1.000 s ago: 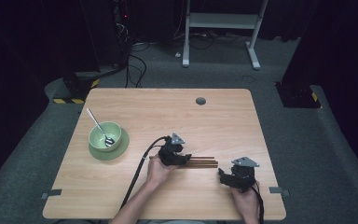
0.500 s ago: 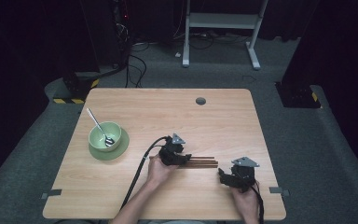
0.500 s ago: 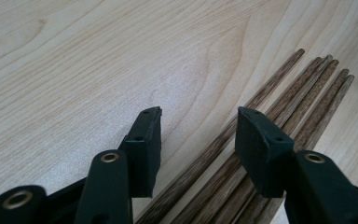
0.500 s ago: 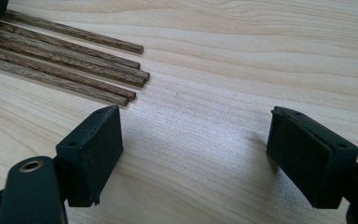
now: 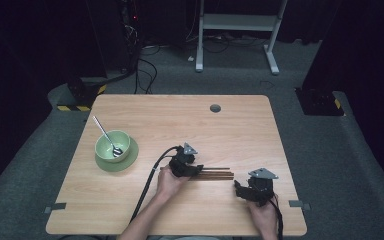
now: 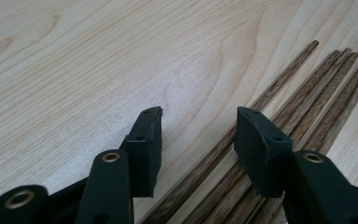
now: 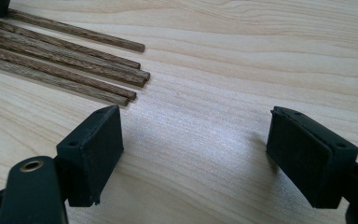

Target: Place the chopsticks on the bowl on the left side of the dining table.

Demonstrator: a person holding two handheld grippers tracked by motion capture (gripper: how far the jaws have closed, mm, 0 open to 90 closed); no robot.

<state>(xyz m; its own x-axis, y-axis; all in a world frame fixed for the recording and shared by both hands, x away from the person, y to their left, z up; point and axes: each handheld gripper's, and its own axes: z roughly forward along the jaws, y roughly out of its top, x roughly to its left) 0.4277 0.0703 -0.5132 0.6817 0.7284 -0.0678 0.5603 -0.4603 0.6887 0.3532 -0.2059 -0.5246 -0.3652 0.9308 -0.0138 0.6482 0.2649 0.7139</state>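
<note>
- Jaws of my left gripper stand partly apart and low over the tabletop, clamping nothing; they were just narrowing a little, and one chopstick of the bundle runs up through the gap between them.
- Chopsticks, dark brown wood, lie side by side under and beyond my left gripper's right-hand jaw, which sits on top of several of them; whether it presses on them I cannot tell.
- Jaws of my right gripper are spread wide and released, bare wood between them, with the chopstick tips near the left-hand jaw, not touching.
- From the high view, the chopsticks lie across the near middle of the tabletop, my left gripper at their left end, my right gripper just beyond their right end.
- Farther left sits a green bowl on a green saucer, a spoon leaning in it, well apart from both hands.
</note>
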